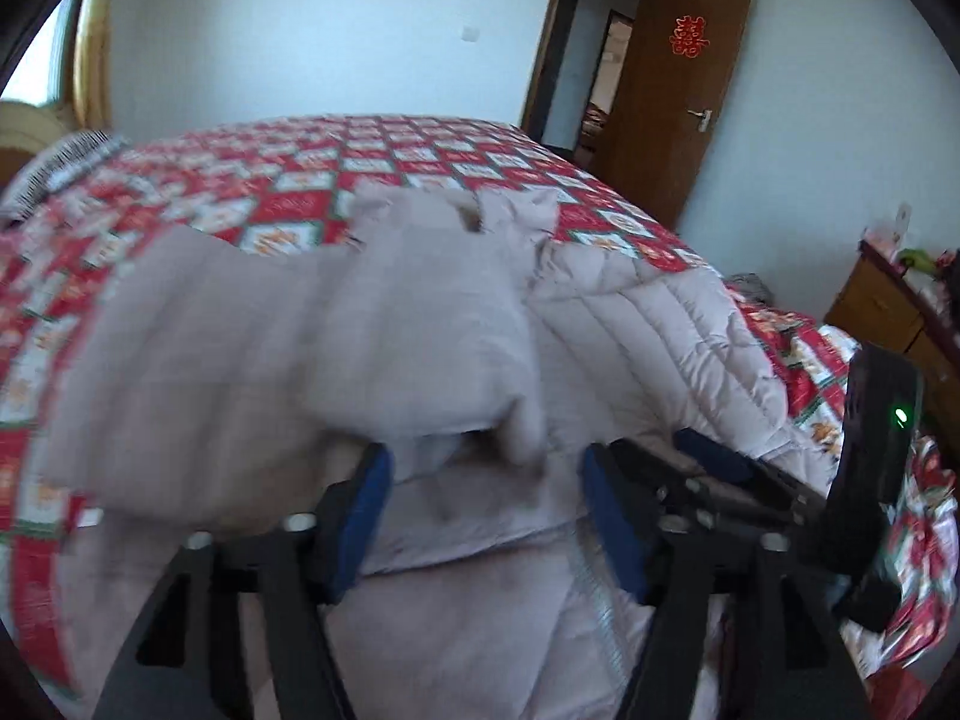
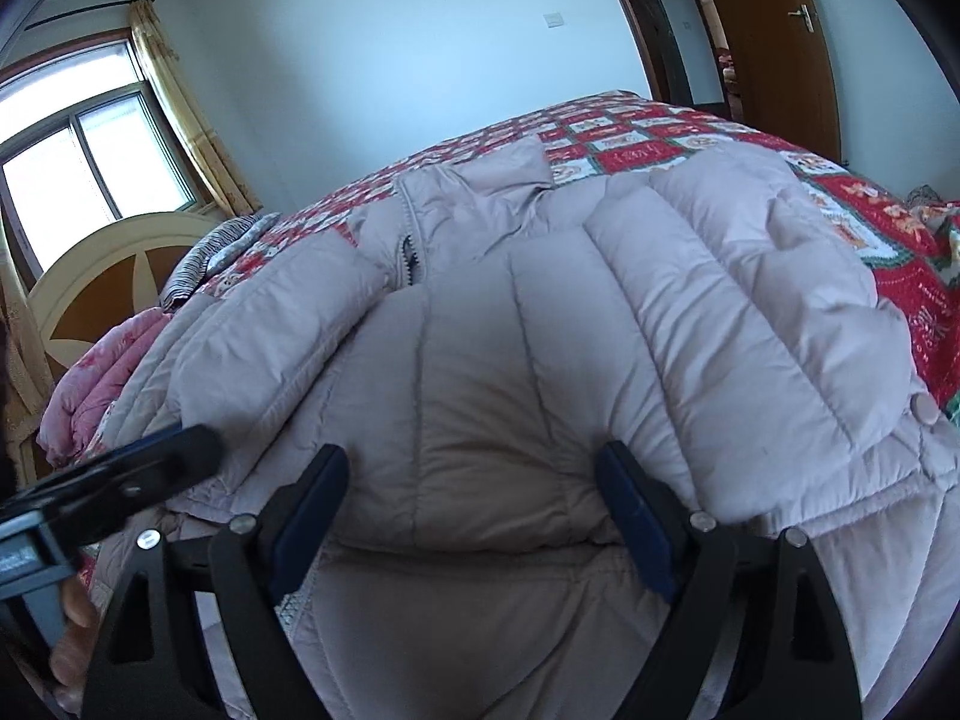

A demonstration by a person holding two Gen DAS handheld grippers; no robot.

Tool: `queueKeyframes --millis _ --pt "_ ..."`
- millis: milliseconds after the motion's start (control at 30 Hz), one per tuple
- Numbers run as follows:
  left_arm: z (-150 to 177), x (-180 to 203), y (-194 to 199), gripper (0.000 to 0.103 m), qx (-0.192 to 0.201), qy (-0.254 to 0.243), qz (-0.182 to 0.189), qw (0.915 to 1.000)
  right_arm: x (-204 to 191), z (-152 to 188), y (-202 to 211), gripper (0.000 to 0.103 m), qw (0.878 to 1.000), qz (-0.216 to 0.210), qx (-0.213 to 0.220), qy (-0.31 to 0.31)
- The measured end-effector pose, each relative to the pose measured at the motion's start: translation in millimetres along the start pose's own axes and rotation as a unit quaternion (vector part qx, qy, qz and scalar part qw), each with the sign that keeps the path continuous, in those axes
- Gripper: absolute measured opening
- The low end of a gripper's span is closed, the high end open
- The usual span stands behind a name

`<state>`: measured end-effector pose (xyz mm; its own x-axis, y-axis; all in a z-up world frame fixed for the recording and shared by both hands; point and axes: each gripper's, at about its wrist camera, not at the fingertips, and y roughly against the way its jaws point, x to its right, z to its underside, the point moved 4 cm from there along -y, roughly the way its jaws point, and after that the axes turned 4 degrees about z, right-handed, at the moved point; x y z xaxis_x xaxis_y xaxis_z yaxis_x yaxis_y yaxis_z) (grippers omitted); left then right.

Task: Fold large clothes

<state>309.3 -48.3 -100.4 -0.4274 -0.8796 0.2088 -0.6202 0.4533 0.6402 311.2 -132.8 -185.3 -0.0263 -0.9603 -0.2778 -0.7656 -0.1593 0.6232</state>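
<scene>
Left wrist view: red double-happiness character [image 1: 687, 36] on brown door [image 1: 672, 120].

Cool daylight is pouring in through the window [image 2: 78, 162], which is blowing out to white, and the walls are taking on a bluish cast. The left wrist view is smearing with motion blur across the puffer coat [image 1: 252, 348] and quilt [image 1: 420, 150]; the right view is staying sharp. Both are bending hard into dark round edges.
</scene>
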Motion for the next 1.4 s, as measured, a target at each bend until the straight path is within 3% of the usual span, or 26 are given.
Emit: queueKeyframes --millis 33,133,200,300,400,500,567,633,700,767,833,900,967,1100,1200,1267,1300,1333,1400 --pt "2 1 14 0.082 0.01 -0.01 -0.001 0.9999 -1 0 -1 0.087 1.0 0.004 -0.001 0.003" --pt "11 -7 42 0.082 0.037 -0.029 0.001 0.9989 -4 1 -3 0.087 1.0 0.02 -0.009 0.011" --pt "16 -25 59 0.082 0.06 -0.017 -0.037 0.9973 -7 0 0 0.087 0.998 0.048 -0.026 0.023" --pt "27 -77 71 0.082 0.078 0.048 -0.099 0.9909 -27 -3 26 0.086 0.996 0.064 -0.007 0.058" --pt "44 -122 56 0.082 0.053 0.118 -0.146 0.9809 -67 -16 54 0.086 0.992 0.042 0.043 0.11" --pt "64 -159 38 0.082 0.025 0.193 -0.18 0.9642 -119 -29 50 0.094 0.98 0.036 0.041 0.193" --pt "74 -172 33 0.083 0.027 0.228 -0.172 0.958 -145 -31 30 0.094 0.969 0.038 0.027 0.243" --pt "79 -169 34 0.085 0.053 0.213 -0.179 0.9589 -162 -30 6 0.093 0.955 0.06 0.023 0.291" --pt "80 -163 30 0.088 0.052 0.195 -0.194 0.9601 -168 -28 -21 0.091 0.947 0.084 0.01 0.311" --pt "80 -162 27 0.091 0.047 0.186 -0.197 0.9616 -156 -29 -46 0.074 0.949 0.106 -0.021 0.295" --pt "80 -163 25 0.094 0.047 0.186 -0.189 0.9632 -138 -31 -50 0.028 0.961 0.114 -0.038 0.25" --pt "81 -164 26 0.096 0.051 0.187 -0.181 0.9643 -121 -36 -29 0.019 0.976 0.094 -0.024 0.193" --pt "80 -164 28 0.096 0.053 0.188 -0.177 0.9647 -104 -45 -4 0.017 0.988 0.068 -0.004 0.137" --pt "80 -164 27 0.097 0.053 0.186 -0.178 0.9648 -59 -46 44 0.017 0.996 0.066 0.035 0.054" --pt "80 -164 26 0.097 0.052 0.186 -0.179 0.9647 -21 -27 51 0.021 0.999 0.041 0.025 -0.01" --pt "80 -164 25 0.097 0.051 0.183 -0.182 0.9647 3 -8 43 0.035 0.997 0.066 0.0 -0.044" --pt "80 -164 25 0.097 0.05 0.183 -0.183 0.9648 14 1 39 0.059 0.995 0.076 -0.015 -0.058" --pt "80 -164 25 0.097 0.048 0.182 -0.182 0.9651 23 6 36 0.075 0.994 0.083 -0.024 -0.069" --pt "81 -164 26 0.097 0.043 0.181 -0.18 0.9658 35 14 47 0.074 0.994 0.072 -0.015 -0.083"
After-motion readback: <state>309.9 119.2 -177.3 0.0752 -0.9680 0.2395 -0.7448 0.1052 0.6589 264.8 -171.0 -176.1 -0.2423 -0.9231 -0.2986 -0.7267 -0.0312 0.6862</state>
